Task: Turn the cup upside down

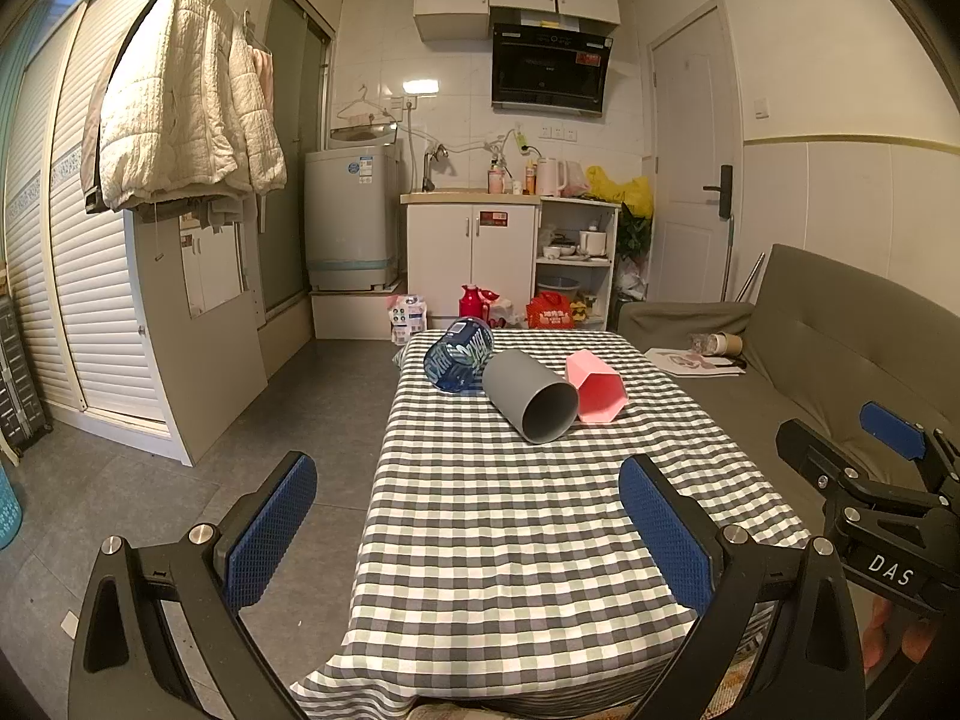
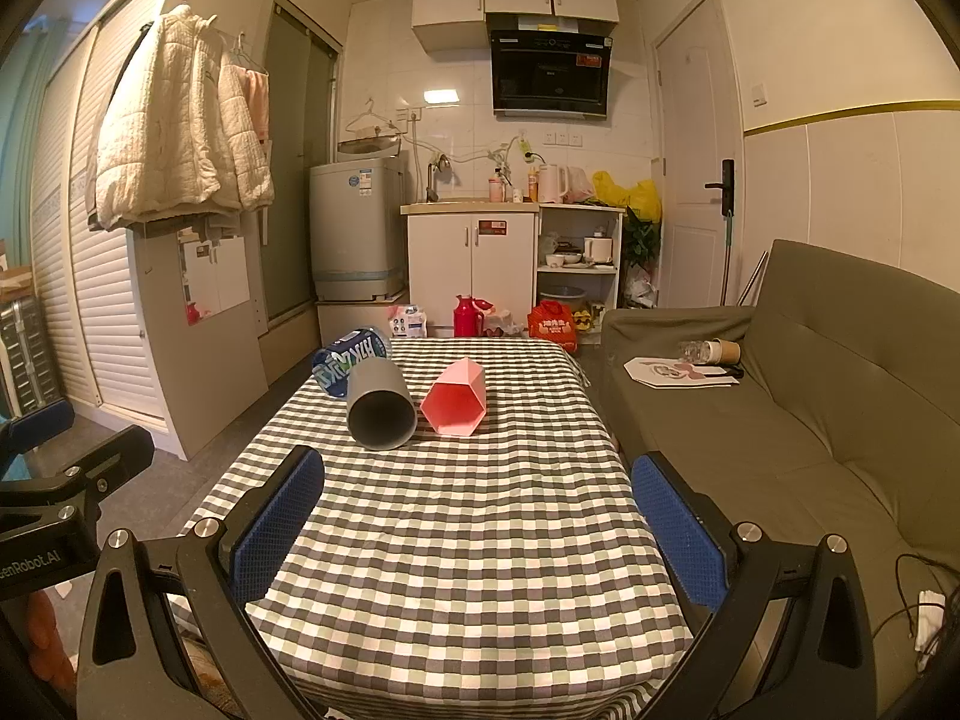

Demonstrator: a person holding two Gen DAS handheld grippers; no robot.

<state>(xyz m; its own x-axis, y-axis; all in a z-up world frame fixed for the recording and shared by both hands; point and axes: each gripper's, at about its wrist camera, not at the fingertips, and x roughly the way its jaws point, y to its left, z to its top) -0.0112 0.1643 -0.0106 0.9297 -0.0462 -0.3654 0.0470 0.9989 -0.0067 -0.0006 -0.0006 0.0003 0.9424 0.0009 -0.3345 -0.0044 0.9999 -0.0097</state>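
Both claws, left (image 1: 468, 531) and right (image 2: 477, 525), gape empty; better pinch the grey cup (image 2: 379, 405) across its side, then tip it mouth-down.

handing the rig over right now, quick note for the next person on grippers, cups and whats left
Left gripper: open, holding nothing, hanging over the near edge of the checked table.
Right gripper: open, holding nothing, also over the near part of the table.
Three cups lie on their sides at the far end: blue patterned cup at the left, grey cup in the middle, pink hexagonal cup at the right, the grey and pink mouths facing the rig.
Done: nothing; no cup stands upside down.
Left: grasp a cup and set it mouth down.
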